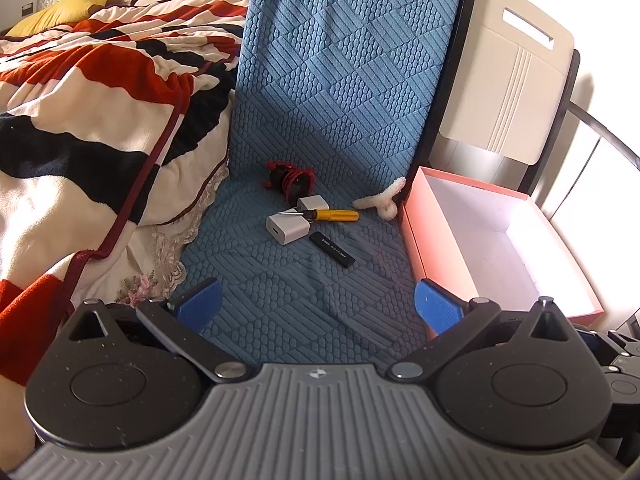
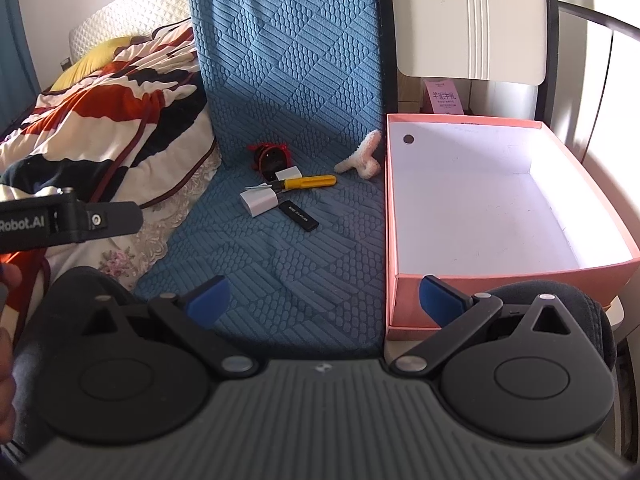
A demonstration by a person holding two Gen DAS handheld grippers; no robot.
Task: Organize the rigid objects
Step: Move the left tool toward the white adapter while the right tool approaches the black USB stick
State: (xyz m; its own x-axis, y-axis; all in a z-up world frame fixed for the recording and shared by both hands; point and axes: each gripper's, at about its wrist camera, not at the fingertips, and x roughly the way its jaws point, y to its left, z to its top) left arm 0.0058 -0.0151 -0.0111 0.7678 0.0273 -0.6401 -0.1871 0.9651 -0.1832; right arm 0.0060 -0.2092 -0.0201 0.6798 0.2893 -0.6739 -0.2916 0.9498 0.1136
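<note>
Left gripper (image 1: 318, 306): blue fingers spread wide apart, nothing between them; it hangs over the near part of the blue seat cover, well short of the small items.
Right gripper (image 2: 324, 298): fingers also wide apart and holding nothing; its right finger sits in front of the box's near wall, its left finger over the cover.
Cover (image 1: 340, 80): blue quilted fabric lying over a chair's seat and back; all the small items lie on the seat part, near the backrest.
Screwdriver (image 1: 330, 214): yellow handle, black collar, metal tip pointing left; it lies flat, its shaft resting across the top of the near charger.
Near charger (image 1: 286, 229): white block with a port facing the camera, just left of the stick.
Far charger (image 1: 313, 203): second white block, just behind the screwdriver and touching the red-and-black item.
Stick (image 1: 333, 250): flat black bar with white lettering, lying diagonally, nearest the grippers of all the items.
Red-and-black item (image 1: 289, 178): small dark thing wrapped in red, farthest back against the backrest; what it is cannot be told.
Plush (image 1: 380, 200): small white fuzzy piece on the seat, beside the box's far left corner.
Box (image 2: 592, 268): pink outside, white inside, open on top, standing just right of the seat; nothing shows inside it.
Blanket (image 1: 88, 92): red, white and dark striped, heaped on the bed left of the chair.
</note>
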